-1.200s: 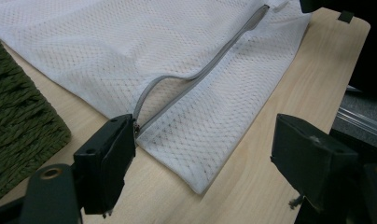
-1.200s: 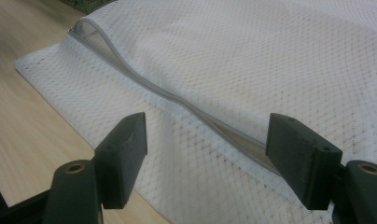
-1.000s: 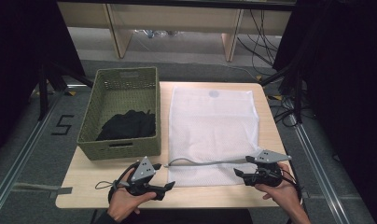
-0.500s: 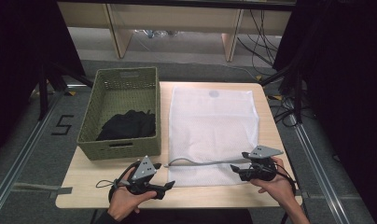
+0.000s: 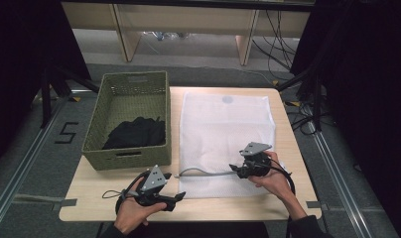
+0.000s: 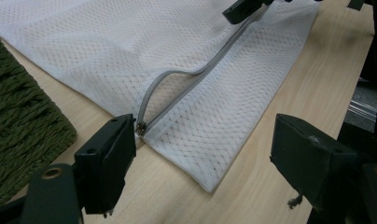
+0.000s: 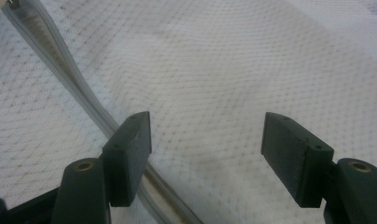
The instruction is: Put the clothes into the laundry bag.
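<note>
Two grippers work our white mesh laundry bag point(image 5: 223, 136), flat on the pale wooden table point(image 5: 89, 191) beside the green wicker basket point(image 5: 131, 89); left gripper point(image 6: 200, 154) gapes at the zipper end point(image 6: 141, 127); right gripper point(image 7: 205, 140), jaws just narrowing, grips nothing; we risk bunching mesh instead of the grey zipper point(image 5: 203, 173).

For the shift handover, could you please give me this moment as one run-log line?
left claw: open, at zipper end | right claw: open, closing slightly over mesh laundry bag | basket: holds dark clothes
</note>
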A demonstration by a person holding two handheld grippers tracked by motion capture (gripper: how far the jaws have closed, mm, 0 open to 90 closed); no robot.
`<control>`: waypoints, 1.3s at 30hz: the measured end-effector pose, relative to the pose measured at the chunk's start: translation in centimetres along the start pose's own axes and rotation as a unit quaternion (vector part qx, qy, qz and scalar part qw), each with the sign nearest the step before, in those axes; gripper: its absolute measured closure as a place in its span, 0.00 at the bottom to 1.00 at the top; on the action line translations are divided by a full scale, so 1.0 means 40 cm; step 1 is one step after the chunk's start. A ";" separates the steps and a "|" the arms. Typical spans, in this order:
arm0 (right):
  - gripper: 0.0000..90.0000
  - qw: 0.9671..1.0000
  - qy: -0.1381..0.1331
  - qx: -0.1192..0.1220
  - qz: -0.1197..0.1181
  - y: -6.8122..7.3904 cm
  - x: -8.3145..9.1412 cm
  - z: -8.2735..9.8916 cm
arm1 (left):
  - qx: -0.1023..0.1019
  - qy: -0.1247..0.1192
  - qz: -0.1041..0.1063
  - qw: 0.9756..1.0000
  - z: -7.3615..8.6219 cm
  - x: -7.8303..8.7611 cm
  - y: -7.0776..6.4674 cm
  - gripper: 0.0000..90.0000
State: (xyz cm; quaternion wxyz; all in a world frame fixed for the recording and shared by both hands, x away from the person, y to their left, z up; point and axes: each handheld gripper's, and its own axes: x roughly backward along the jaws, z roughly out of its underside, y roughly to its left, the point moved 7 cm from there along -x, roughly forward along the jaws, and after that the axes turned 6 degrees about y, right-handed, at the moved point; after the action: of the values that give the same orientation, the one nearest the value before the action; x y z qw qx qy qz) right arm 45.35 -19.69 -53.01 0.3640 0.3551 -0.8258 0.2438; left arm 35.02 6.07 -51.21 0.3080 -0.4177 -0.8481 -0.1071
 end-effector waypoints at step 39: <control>0.51 0.997 0.051 0.023 -0.062 0.020 -0.071 0.007 | -0.025 0.021 0.005 0.999 0.005 -0.002 -0.001 0.25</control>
State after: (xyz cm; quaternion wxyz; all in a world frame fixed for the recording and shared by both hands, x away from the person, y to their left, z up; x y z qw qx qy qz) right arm 46.00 -18.22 -55.51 0.4120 0.4010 -0.7768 0.2572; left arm 34.93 6.06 -51.42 0.3159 -0.4274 -0.8361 -0.1360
